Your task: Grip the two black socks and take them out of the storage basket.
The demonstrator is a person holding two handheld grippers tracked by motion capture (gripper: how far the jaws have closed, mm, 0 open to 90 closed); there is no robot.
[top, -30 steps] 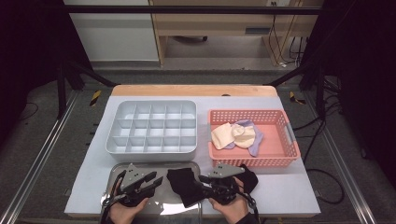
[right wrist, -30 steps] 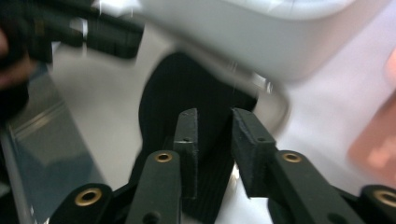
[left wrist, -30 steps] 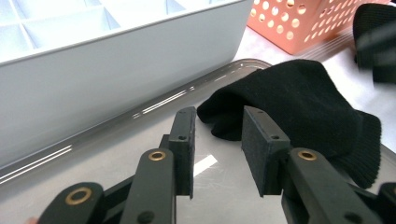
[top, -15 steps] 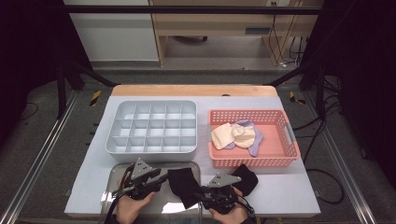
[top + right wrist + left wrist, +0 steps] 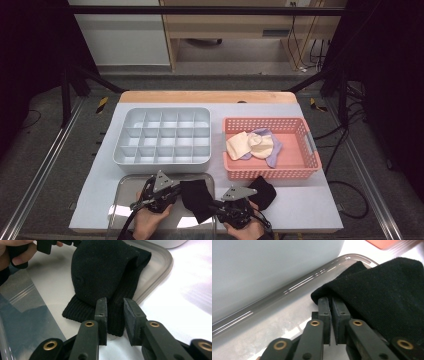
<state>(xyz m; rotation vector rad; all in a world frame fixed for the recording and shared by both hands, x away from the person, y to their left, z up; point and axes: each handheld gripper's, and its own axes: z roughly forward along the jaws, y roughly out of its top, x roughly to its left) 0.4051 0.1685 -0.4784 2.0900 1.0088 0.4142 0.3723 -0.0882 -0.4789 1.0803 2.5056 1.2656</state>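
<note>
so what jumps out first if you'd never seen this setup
The black sock on the clear tray at the near edge, with the left gripper pinching its corner. Behind stand a grey divided box and a pink basket holding pale socks.

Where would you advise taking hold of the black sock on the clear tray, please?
Probably at the ribbed cuff end of the black sock, which lies flat over the clear tray's near rim and points at the right gripper. Come in level from that side; the left gripper has just closed on the opposite edge.
</note>
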